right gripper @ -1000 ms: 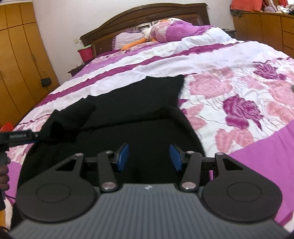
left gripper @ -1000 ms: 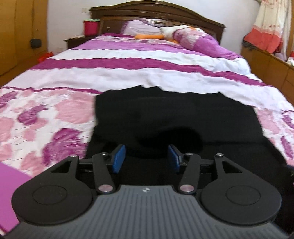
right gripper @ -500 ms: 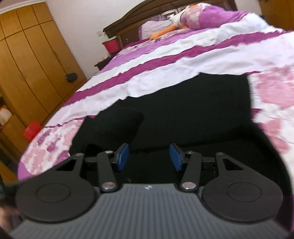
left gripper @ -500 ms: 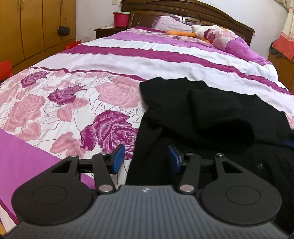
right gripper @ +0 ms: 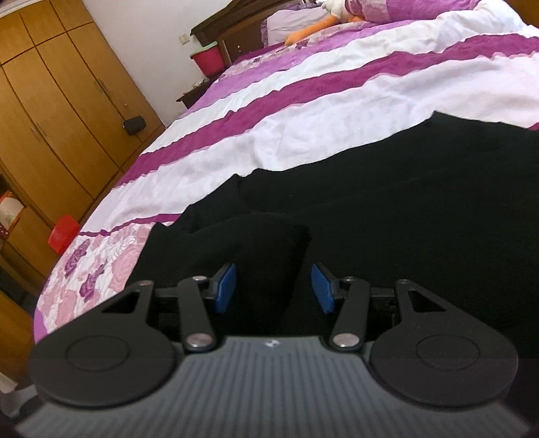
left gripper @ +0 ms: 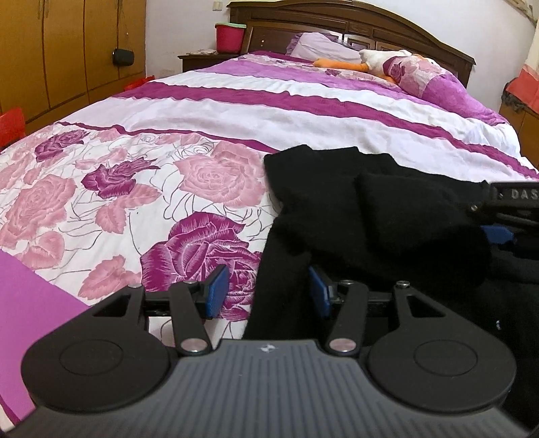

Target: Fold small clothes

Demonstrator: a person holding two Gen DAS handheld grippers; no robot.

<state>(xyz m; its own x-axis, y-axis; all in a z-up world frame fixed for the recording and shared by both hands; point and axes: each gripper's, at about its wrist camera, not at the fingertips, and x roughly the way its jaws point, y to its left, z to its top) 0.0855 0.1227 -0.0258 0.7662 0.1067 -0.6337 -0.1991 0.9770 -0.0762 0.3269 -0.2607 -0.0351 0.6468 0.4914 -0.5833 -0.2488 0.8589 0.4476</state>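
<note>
A black garment (left gripper: 303, 188) lies spread on the flowered quilt (left gripper: 168, 182), with one sleeve (left gripper: 414, 215) folded in over its body. My left gripper (left gripper: 267, 291) hangs open over the garment's left edge; its blue pads press on nothing. At the right edge of the left wrist view my right gripper (left gripper: 502, 215) reaches in over the sleeve. In the right wrist view the garment (right gripper: 404, 202) fills the middle and right. The jaws of my right gripper (right gripper: 273, 288) are opening just above the folded sleeve (right gripper: 256, 242), and the pads are not gripping it.
Pillows (left gripper: 323, 45) and a plush duck (left gripper: 377, 60) lie by the dark wooden headboard (left gripper: 370, 23). A red bucket (left gripper: 229, 37) stands on the nightstand. Wooden wardrobes (right gripper: 50, 118) line the left wall, with a red box (right gripper: 64, 232) on the floor.
The left view has swung left, so the garment now sits at the right. My right gripper has travelled left across the garment to the folded sleeve and shows in the left wrist view.
</note>
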